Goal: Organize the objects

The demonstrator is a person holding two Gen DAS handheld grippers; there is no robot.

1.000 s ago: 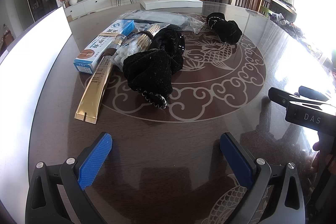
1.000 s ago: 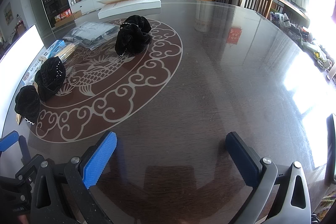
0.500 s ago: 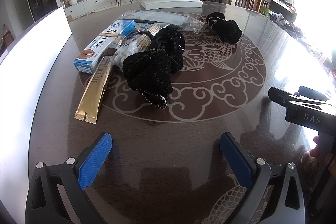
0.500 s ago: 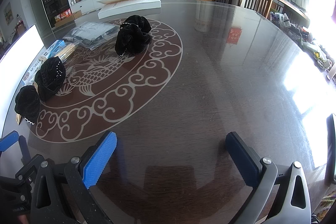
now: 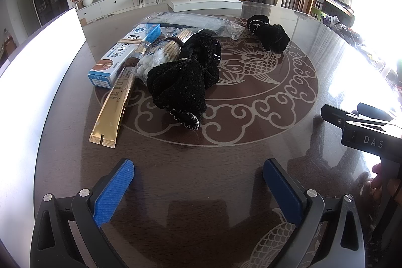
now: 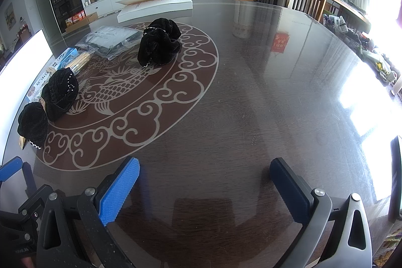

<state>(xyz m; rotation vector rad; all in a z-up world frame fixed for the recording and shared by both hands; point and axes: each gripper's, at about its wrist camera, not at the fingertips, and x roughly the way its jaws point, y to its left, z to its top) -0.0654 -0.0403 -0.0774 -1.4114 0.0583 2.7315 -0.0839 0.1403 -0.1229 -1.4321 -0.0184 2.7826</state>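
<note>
On the dark round table (image 5: 226,180) lie two black fabric bundles: a large one (image 5: 183,82) ahead of my left gripper and a smaller one (image 5: 270,35) farther right, also in the right wrist view (image 6: 160,44). Left of the large bundle lie a gold tube (image 5: 113,107), a blue-and-white box (image 5: 125,54), a bag of cotton swabs (image 5: 155,57) and a clear plastic bag (image 5: 196,21). My left gripper (image 5: 198,180) is open and empty above the near table. My right gripper (image 6: 204,180) is open and empty, well right of the objects.
A white flat box (image 5: 203,3) lies at the table's far edge. A bright white panel (image 5: 35,72) runs along the left side. Chairs (image 6: 309,1) stand beyond the far right edge. The right gripper's body (image 5: 364,132) shows at the left view's right edge.
</note>
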